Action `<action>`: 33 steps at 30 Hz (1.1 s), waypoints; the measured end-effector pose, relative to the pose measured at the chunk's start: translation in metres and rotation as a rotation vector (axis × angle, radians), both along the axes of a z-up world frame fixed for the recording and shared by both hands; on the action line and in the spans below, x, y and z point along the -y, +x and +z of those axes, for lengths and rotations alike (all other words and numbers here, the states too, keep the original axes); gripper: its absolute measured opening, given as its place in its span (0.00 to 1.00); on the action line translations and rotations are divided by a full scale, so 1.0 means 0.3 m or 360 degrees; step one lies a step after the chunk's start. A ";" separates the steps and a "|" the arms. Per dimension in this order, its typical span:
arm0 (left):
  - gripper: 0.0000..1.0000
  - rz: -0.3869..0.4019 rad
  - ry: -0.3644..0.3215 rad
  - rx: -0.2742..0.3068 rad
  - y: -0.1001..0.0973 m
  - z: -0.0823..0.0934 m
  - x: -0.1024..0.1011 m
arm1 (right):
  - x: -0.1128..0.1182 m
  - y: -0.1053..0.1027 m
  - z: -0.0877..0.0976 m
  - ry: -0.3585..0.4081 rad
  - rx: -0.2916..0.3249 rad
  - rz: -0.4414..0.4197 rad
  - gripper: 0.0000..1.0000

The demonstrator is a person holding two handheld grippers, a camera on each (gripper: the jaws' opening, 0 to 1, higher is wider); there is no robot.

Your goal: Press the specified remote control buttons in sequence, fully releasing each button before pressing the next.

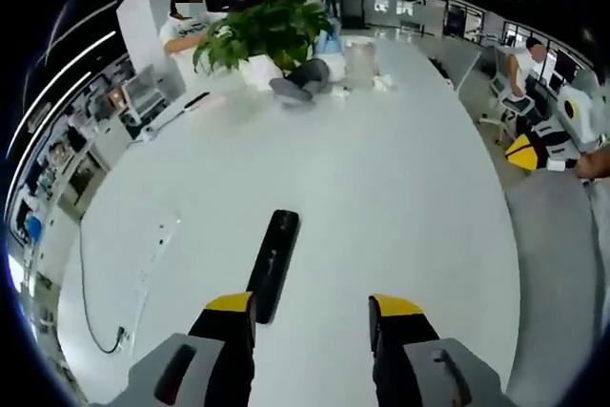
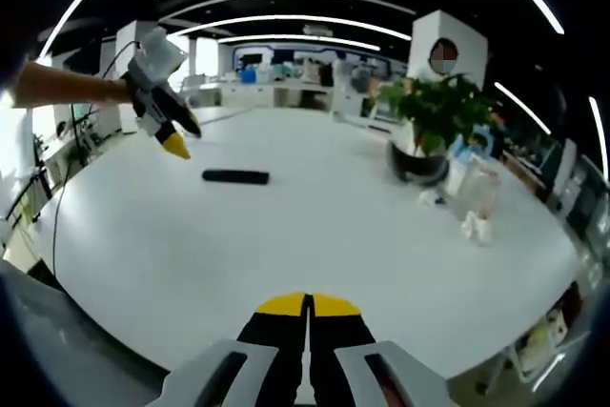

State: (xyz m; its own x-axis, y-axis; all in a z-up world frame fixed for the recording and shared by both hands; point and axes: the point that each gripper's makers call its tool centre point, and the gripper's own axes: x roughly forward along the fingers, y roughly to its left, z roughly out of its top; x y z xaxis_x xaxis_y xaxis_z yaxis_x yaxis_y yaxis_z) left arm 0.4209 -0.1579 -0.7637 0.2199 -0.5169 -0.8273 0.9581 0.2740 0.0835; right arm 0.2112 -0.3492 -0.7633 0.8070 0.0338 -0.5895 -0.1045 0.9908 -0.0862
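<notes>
Remote control [image 1: 274,262]: black, slim, flat on white tabletop [image 1: 381,188], just ahead of left jaw tip in left gripper view; also at mid-distance in right gripper view [image 2: 235,176].
Left gripper [image 1: 313,316]: jaws spread wide, yellow-tipped, clear of remote control; seen from right gripper view [image 2: 172,135] held above tabletop near remote control.
Right gripper [image 2: 307,316]: jaws pressed together, nothing between, well apart from remote control.
Potted plant [image 2: 429,121]: far side of tabletop, small white items [image 2: 477,226] beside.
Cable [image 1: 91,302]: along tabletop edge.

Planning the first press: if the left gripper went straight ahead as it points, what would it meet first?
Probably the bare white table; the slim black remote control lies just off-line beside its left finger. Depth is unclear.
</notes>
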 end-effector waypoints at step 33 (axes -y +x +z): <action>0.33 -0.0183 0.0394 -0.0123 0.212 -0.280 -0.036 | 0.008 -0.009 -0.030 -0.0048 -0.0091 -0.0007 0.00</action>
State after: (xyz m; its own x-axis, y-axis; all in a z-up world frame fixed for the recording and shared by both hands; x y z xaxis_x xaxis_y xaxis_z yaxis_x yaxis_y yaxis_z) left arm 0.4845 -0.1471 -0.8476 0.1033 -0.3146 -0.9436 0.9878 0.1438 0.0602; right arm 0.2083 -0.3516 -0.7723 0.7720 0.0120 -0.6355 -0.1059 0.9883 -0.1101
